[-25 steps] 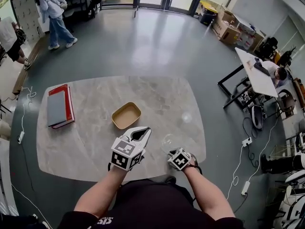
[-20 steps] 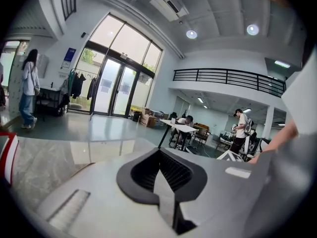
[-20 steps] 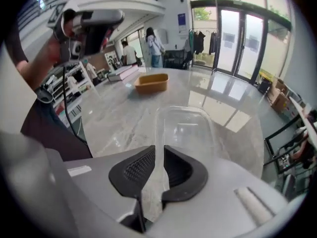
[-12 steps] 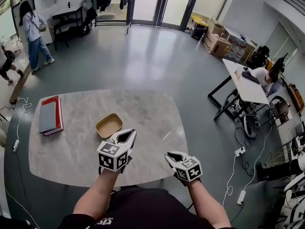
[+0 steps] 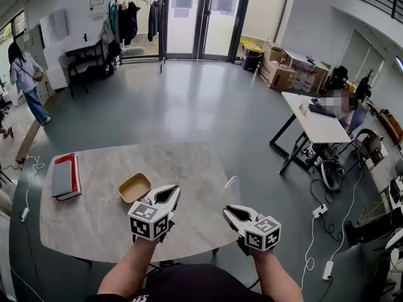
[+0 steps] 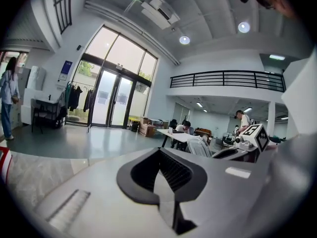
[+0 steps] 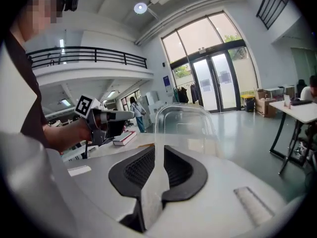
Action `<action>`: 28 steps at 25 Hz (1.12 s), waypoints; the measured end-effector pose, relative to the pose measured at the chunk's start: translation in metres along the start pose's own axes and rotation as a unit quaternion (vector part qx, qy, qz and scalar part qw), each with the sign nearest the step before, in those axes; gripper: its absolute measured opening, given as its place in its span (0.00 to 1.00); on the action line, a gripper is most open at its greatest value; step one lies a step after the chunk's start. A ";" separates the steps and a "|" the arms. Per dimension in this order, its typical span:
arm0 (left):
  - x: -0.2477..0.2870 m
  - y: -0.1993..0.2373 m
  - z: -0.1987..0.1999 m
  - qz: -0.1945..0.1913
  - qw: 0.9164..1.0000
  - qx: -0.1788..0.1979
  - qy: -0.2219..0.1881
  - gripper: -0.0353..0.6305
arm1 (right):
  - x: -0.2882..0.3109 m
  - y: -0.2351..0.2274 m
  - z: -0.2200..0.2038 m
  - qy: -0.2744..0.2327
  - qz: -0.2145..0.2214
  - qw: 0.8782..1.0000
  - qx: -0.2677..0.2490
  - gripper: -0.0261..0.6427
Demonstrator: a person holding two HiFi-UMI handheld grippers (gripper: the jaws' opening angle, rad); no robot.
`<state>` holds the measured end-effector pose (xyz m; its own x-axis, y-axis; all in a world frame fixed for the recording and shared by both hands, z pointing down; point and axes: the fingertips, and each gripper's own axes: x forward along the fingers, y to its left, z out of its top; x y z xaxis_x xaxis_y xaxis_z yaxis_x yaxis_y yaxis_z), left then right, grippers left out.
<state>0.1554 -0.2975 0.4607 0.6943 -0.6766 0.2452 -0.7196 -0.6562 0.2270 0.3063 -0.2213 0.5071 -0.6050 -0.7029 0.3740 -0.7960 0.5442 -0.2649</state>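
Note:
My right gripper (image 5: 229,212) is shut on the rim of a clear plastic lid (image 7: 183,128), which stands up from the jaws. In the head view the clear lid (image 5: 231,182) shows faintly over the marble table's (image 5: 94,225) right edge. My left gripper (image 5: 169,192) hovers over the table just right of a tan tray (image 5: 134,187); its jaws are together with nothing between them. In the right gripper view the left gripper (image 7: 106,118) appears at the left. The left gripper view shows the right gripper (image 6: 247,143) and the lid (image 6: 198,145) at the right.
A red and a grey book (image 5: 65,177) lie stacked at the table's left end. Beyond the table a white desk (image 5: 315,121) with a seated person stands at the right. Cardboard boxes (image 5: 280,74) and a clothes rack (image 5: 132,17) are near the glass doors, and a person (image 5: 25,80) walks at far left.
The right gripper has raised the clear lid off the table and moved right. The left gripper has risen a little. The head view has tilted up toward the room.

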 end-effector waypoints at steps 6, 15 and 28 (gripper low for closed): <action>-0.001 -0.015 0.024 -0.008 1.000 0.022 -0.015 0.06 | -0.021 -0.009 0.042 -0.074 -0.002 0.997 0.013 0.15; 0.005 -0.029 0.052 -0.018 0.998 0.053 -0.038 0.06 | -0.051 -0.027 0.099 -0.155 -0.017 0.988 -0.003 0.14; 0.001 -0.022 0.075 -0.012 0.996 0.069 -0.064 0.06 | -0.086 -0.018 0.161 -0.214 -0.016 0.976 -0.040 0.13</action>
<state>0.1724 -0.3087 0.3849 0.7135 -0.6907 0.1177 -0.7005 -0.7068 0.0987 0.3695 -0.2443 0.3369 -0.5458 -0.8374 -0.0290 -0.8208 0.5413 -0.1827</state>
